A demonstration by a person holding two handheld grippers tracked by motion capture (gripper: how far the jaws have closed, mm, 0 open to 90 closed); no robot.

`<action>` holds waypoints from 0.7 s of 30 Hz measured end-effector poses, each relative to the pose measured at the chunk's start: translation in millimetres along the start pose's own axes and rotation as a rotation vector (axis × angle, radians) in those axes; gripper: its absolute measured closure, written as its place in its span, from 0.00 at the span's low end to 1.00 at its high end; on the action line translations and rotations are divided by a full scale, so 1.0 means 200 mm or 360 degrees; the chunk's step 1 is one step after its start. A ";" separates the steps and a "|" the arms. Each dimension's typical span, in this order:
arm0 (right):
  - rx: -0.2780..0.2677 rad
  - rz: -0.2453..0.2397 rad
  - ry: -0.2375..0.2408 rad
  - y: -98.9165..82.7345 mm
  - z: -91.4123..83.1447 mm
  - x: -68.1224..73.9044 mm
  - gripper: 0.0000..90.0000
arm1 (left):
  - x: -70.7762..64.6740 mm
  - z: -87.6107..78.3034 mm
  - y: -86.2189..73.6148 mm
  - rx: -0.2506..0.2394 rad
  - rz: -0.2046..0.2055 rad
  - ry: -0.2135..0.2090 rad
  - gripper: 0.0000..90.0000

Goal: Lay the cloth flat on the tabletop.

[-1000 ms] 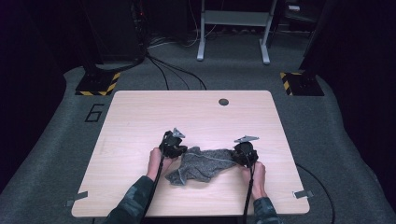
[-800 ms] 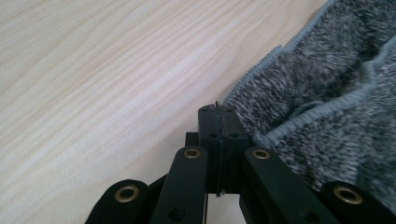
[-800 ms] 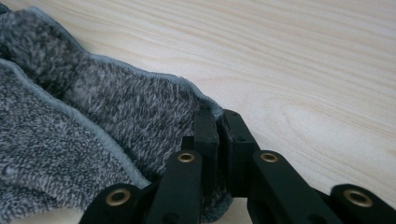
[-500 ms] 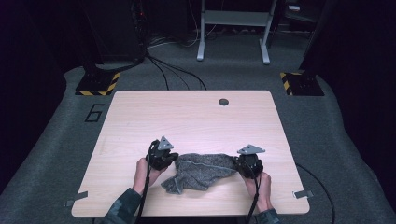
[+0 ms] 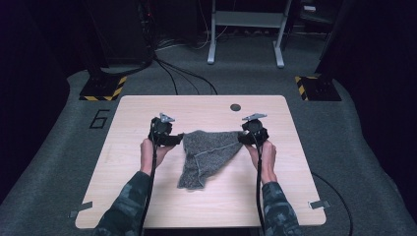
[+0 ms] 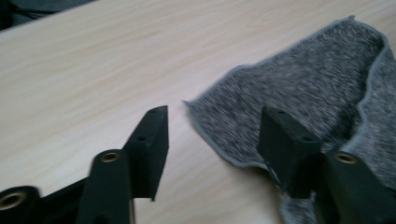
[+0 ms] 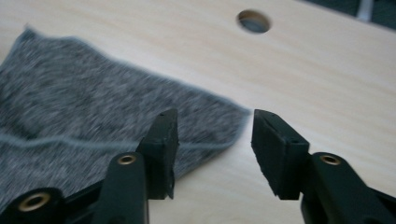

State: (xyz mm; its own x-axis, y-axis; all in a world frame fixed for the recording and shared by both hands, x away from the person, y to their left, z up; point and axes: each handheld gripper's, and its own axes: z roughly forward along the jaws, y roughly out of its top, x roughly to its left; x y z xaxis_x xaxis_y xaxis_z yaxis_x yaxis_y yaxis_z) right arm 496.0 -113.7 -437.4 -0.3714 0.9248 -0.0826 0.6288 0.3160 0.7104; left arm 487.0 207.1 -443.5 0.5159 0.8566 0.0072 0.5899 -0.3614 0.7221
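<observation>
Grey cloth point(image 5: 209, 153) between parted tongs

Grey knitted cloth point(image 5: 209, 155) lies loosely folded, flat.

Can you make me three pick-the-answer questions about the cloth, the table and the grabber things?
1. Where does the cloth lie?
A on the table
B on the floor
C on a chair

2. What colour is the cloth?
A red
B speckled grey
C yellow

3. How do the jaws of the left gripper stand?
A shut on the cloth
B shut on nothing
C open

Answers: 1 A, it rests flat on the wooden top between the two grippers; 2 B, both gripper views show grey knit; 3 C, the jaws stand apart, pressing nothing.
</observation>
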 end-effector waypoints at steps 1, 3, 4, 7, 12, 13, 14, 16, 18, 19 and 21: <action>0.0015 -0.0019 0.0030 -0.02 0.01 0.01 0.53 | -0.01 0.01 -0.03 0.0015 0.0004 -0.0004 0.45; 0.0035 0.0006 0.0081 -0.06 0.01 0.04 0.51 | -0.03 0.02 -0.07 0.0014 -0.0014 -0.0023 0.44; 0.0027 0.0001 0.0116 -0.08 0.00 0.05 0.50 | -0.03 0.01 -0.10 0.0019 -0.0029 -0.0057 0.43; 0.0023 -0.0026 0.0187 -0.13 -0.02 0.11 0.46 | -0.06 0.00 -0.16 0.0024 -0.0041 -0.0097 0.41; -0.0018 -0.0053 0.0298 -0.18 -0.08 0.21 0.40 | -0.10 -0.03 -0.25 0.0044 -0.0034 -0.0141 0.38; -0.0025 -0.0077 0.0318 -0.18 -0.09 0.23 0.40 | -0.10 -0.03 -0.27 0.0044 -0.0028 -0.0151 0.38; -0.0026 -0.0106 0.0319 -0.17 -0.09 0.26 0.40 | -0.10 -0.03 -0.27 0.0044 -0.0028 -0.0151 0.38; -0.0025 -0.0145 0.0348 -0.15 -0.10 0.32 0.39 | -0.11 -0.04 -0.31 0.0066 -0.0020 -0.0157 0.38; -0.0021 -0.0194 0.0365 -0.12 -0.09 0.38 0.39 | -0.11 -0.03 -0.34 0.0076 -0.0031 -0.0170 0.37; -0.0015 -0.0204 0.0374 -0.11 -0.08 0.41 0.39 | -0.11 -0.03 -0.36 0.0077 -0.0051 -0.0177 0.37; -0.0018 -0.0238 0.0394 -0.08 -0.06 0.46 0.39 | -0.13 -0.02 -0.39 0.0082 -0.0069 -0.0194 0.37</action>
State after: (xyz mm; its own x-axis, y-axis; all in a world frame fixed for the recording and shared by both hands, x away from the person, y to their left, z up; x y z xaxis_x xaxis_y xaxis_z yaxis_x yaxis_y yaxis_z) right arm 444.5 -36.7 -448.4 -0.6159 0.7877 -0.0147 0.5473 0.4412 0.7112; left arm 426.0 215.0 -496.4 0.5592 0.8217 -0.1098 0.6428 -0.3462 0.6833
